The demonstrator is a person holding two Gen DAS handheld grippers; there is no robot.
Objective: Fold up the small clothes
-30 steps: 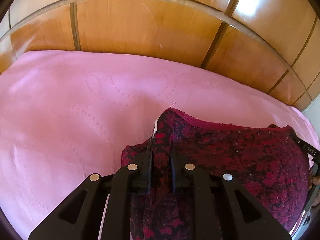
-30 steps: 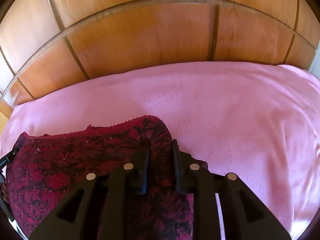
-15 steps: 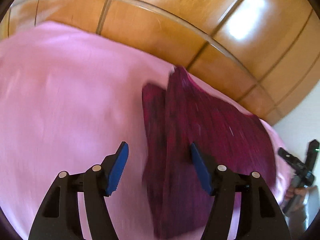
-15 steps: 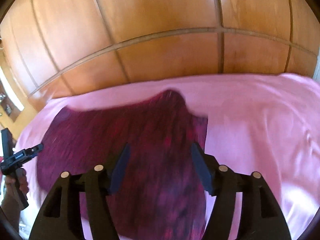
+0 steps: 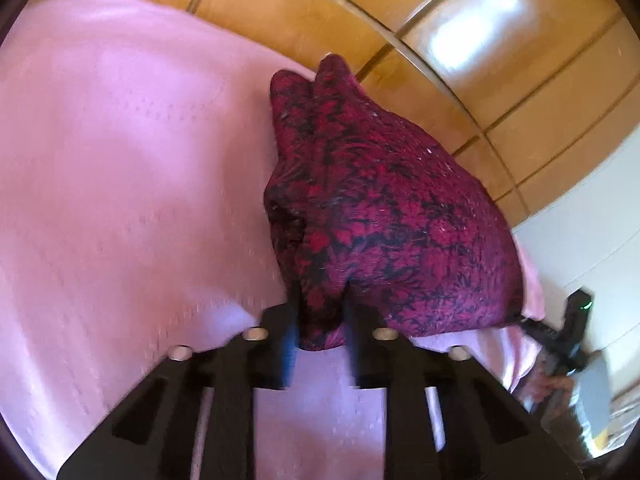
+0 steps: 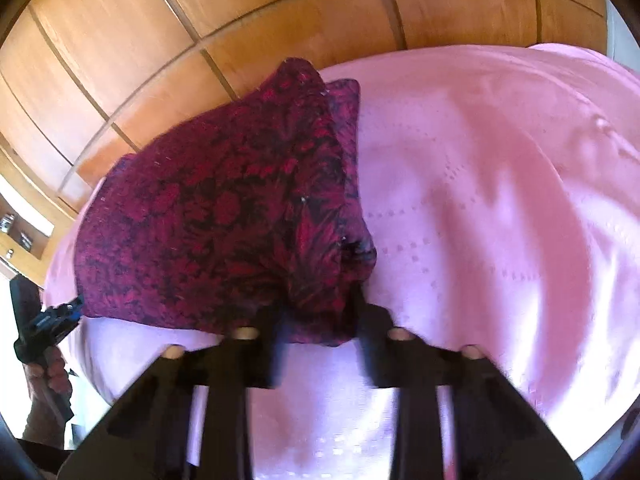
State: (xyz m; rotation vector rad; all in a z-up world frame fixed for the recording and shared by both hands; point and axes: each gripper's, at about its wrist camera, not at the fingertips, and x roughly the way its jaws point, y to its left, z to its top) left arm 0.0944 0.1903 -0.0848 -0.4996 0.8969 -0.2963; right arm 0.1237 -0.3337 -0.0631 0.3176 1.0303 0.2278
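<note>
both hand-held grippers, left [image 5: 320, 320] and right [image 6: 316, 320], are closing, clenched on the red floral garment's [image 5: 384, 216] corners.

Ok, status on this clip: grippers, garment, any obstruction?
Left gripper closing on red floral garment's near corner. Right gripper closing on other near corner. Garment on pink bedspread. Nothing obstructing.

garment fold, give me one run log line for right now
stage: fold underway | left gripper: closing on red floral garment near corner | right gripper: closing on other near corner | surface: pink bedspread
</note>
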